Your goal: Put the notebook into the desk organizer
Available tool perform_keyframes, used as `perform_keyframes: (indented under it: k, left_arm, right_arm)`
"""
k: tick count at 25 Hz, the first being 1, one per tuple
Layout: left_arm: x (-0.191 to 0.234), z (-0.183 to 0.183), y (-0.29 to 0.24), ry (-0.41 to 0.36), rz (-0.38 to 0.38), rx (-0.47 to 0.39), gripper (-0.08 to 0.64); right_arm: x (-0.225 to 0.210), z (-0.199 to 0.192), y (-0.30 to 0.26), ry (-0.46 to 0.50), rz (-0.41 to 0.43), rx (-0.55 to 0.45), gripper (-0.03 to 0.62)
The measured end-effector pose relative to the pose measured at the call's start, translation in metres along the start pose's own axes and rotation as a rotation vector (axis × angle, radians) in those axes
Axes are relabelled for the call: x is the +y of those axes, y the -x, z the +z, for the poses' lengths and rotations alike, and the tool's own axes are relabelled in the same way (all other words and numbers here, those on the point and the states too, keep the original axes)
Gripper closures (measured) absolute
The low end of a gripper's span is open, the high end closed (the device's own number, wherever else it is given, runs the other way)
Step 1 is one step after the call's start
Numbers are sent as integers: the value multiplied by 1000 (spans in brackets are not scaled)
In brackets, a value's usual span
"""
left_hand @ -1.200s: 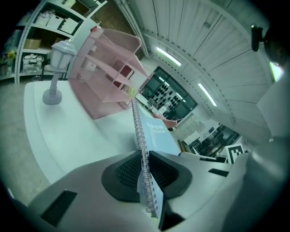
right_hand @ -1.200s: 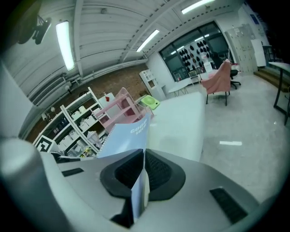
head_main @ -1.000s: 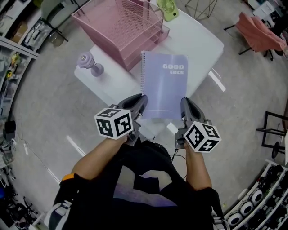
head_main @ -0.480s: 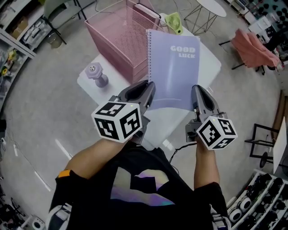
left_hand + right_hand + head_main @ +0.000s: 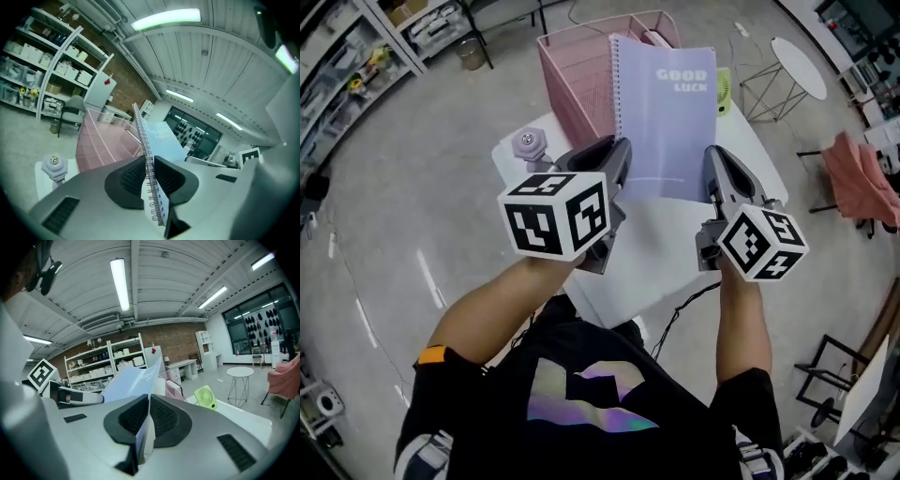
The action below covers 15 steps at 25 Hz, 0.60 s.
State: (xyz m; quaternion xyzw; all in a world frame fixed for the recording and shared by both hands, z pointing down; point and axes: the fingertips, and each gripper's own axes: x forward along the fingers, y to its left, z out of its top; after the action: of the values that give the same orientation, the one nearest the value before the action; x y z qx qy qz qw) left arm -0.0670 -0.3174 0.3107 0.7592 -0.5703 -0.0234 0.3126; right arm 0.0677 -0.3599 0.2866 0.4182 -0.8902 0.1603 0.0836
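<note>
Both forearms reached forward side by side over the near part of the white table (image 5: 661, 258), marker cubes facing back toward the person.

The left gripper (image 5: 617, 159) was clamped on the spiral-bound edge of the lilac notebook (image 5: 667, 117) near its lower corner. In the left gripper view the wire coil ran between the pads.

The right gripper (image 5: 717, 167) was clamped on the opposite, open edge, with the pages pinched between jaws that almost met.

The notebook was held off the table, cover up, far end tilted upward, with "GOOD LUCK" printed near that end. It sat in front of the pink mesh desk organizer (image 5: 572, 84), not inside it.

A lilac dumbbell (image 5: 530, 145) stood on the table, left of the organizer.
</note>
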Motion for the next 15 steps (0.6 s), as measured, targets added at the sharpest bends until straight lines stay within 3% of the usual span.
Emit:
perform_keyframes:
  k: [7, 15]
  left_arm:
    - [14, 36, -32, -9, 159, -20, 498]
    - [46, 50, -54, -2, 278, 46, 491]
  right_arm:
    - [-15, 33, -57, 73, 86, 20, 560]
    - [-13, 37, -110, 141, 81, 97, 560]
